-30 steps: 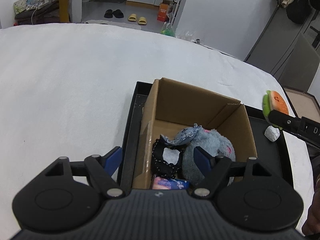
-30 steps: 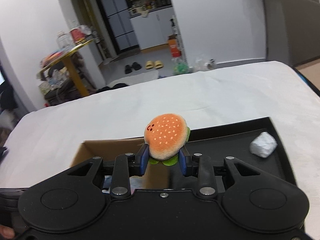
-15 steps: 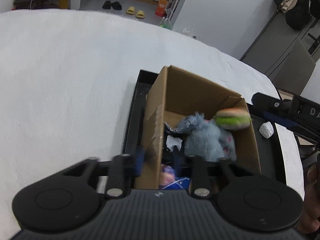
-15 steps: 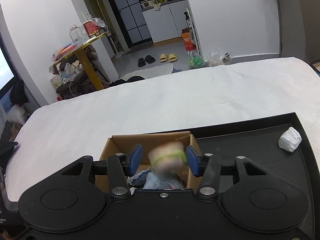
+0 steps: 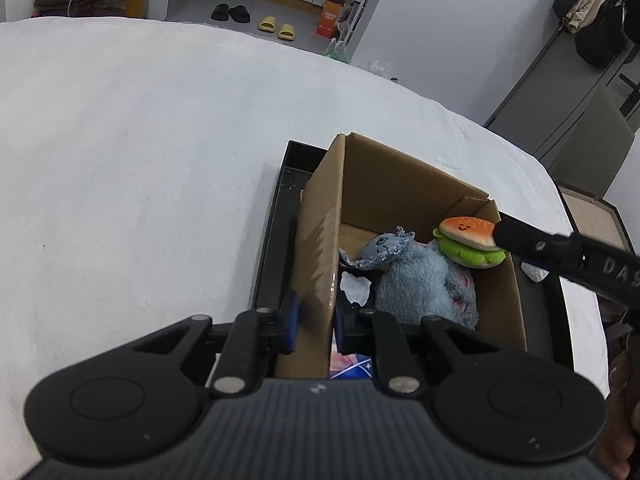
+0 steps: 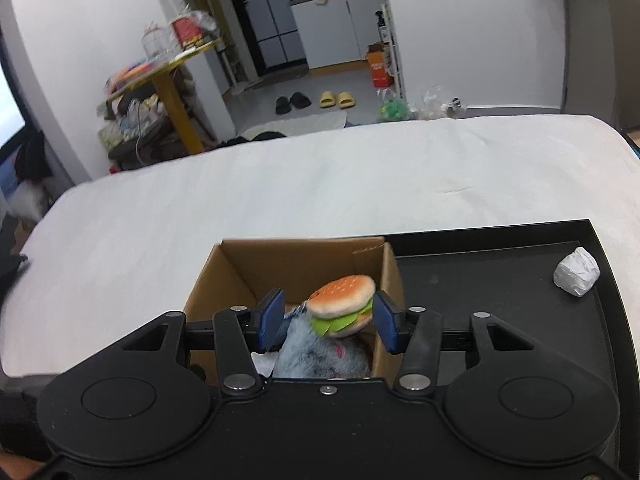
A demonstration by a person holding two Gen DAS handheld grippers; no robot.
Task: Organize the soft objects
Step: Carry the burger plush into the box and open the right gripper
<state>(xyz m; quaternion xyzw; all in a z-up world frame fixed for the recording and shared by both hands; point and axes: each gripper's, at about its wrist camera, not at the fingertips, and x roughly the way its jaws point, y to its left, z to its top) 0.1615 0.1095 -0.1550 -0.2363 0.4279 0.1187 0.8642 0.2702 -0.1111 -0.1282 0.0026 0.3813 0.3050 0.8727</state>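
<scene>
Your left tongs (image 5: 315, 316) are now clamping the cardboard box (image 5: 320, 240) wall; right tongs (image 6: 328, 320), closing slightly, are no longer pinching the plush burger (image 6: 344, 306), dropping at box's three o'clock

Beyond the white cloth-covered surface (image 6: 360, 184), two pairs of slippers sit side by side on the grey floor: a black pair (image 6: 293, 102) and a pale yellow pair (image 6: 337, 100). An orange carton (image 6: 378, 65) stands near them against white cabinets (image 6: 340, 28). A cluttered table with a yellow leg (image 6: 176, 108) stands at the left. Dark bags and a beige garment (image 5: 592, 4) hang at the right wall in the left wrist view.
</scene>
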